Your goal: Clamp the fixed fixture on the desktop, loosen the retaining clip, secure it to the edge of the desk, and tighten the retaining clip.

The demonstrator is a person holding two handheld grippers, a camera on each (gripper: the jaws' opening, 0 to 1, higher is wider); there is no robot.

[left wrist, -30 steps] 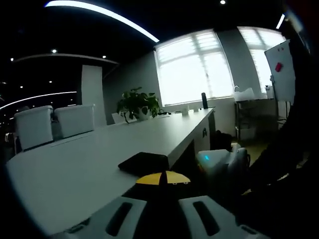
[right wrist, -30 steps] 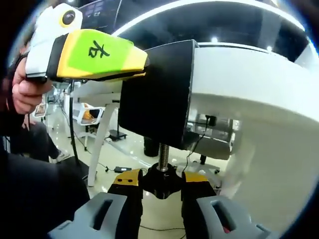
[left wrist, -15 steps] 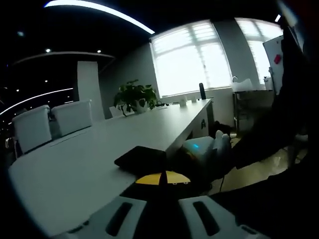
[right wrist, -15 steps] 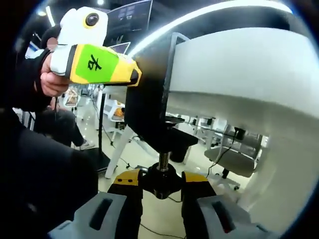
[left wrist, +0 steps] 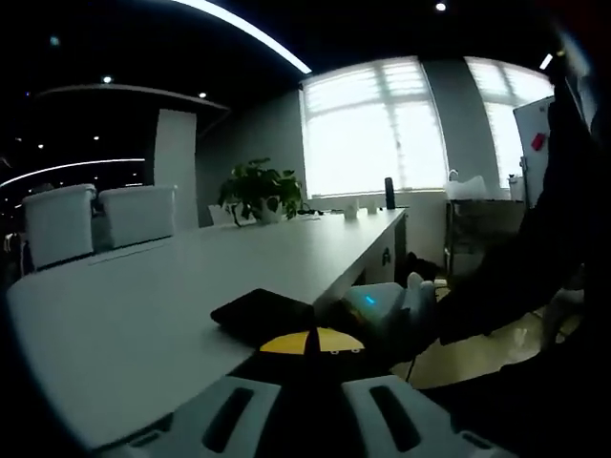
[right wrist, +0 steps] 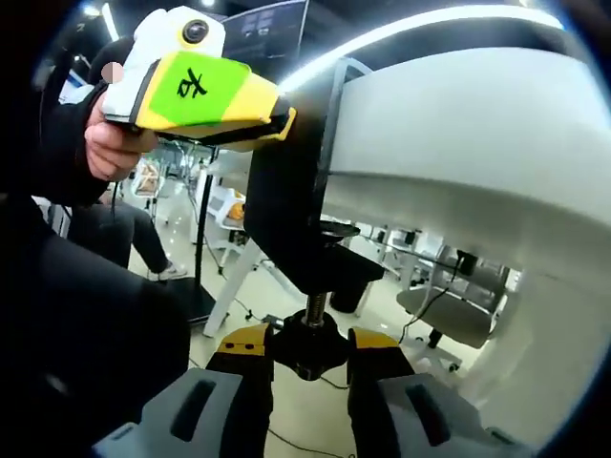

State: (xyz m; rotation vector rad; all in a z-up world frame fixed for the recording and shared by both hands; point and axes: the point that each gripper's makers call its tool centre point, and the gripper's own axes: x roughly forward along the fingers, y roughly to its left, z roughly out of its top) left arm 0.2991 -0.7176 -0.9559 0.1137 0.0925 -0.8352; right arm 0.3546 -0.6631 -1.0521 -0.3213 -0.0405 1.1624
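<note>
black fixture (left wrist: 263, 313) on white desk (left wrist: 162, 296)

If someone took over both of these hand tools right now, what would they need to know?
Right gripper: shut on the screw knob under the black clamp fixture.
Left gripper: gripping the fixture's top; whether fully shut can't be told.
The fixture already straddles the white desk's edge, its top plate lying on the desktop.
Left: turn the knob until the clip bites, then release.

Black fixture (right wrist: 296, 219) upper end behind the left tool (right wrist: 286, 119); its knob (right wrist: 307, 355) between yellow pads.
</note>
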